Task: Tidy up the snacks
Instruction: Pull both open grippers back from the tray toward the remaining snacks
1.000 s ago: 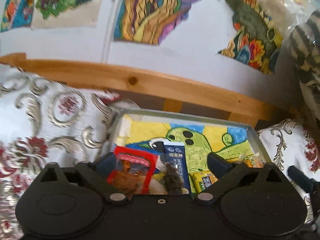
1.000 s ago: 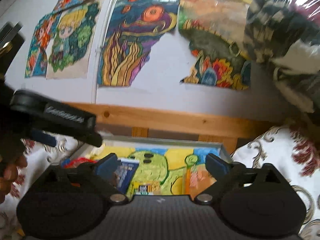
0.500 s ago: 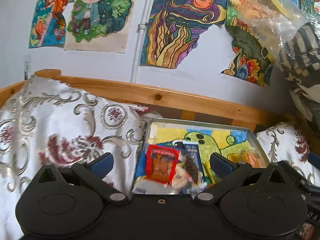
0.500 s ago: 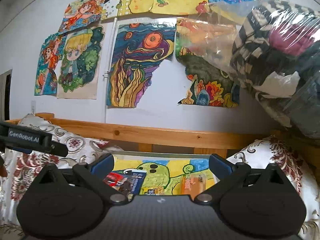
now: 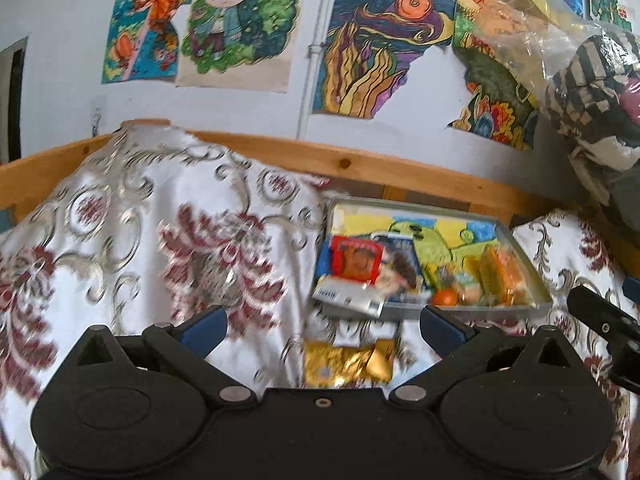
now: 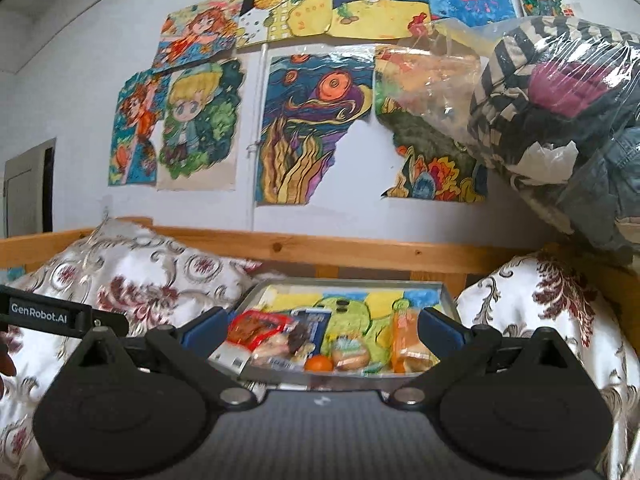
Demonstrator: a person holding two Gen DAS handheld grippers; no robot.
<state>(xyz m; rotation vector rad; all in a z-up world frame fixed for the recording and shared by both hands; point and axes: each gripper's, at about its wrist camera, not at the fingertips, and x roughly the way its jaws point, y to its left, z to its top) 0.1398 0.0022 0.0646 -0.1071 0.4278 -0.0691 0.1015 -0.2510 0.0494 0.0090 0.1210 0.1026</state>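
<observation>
Both grippers point(image 5: 322, 326) point(image 6: 320, 326) agape — tray point(image 6: 450, 300) beyond

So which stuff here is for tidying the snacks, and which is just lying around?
For the job:
- tray
- red snack packet
- blue packet
- orange packet
- small orange fruit
- gold packet, outside the tray on the cloth

Just around:
- patterned cushions
- wall drawings
- clothes in a plastic bag
- wooden rail
</observation>
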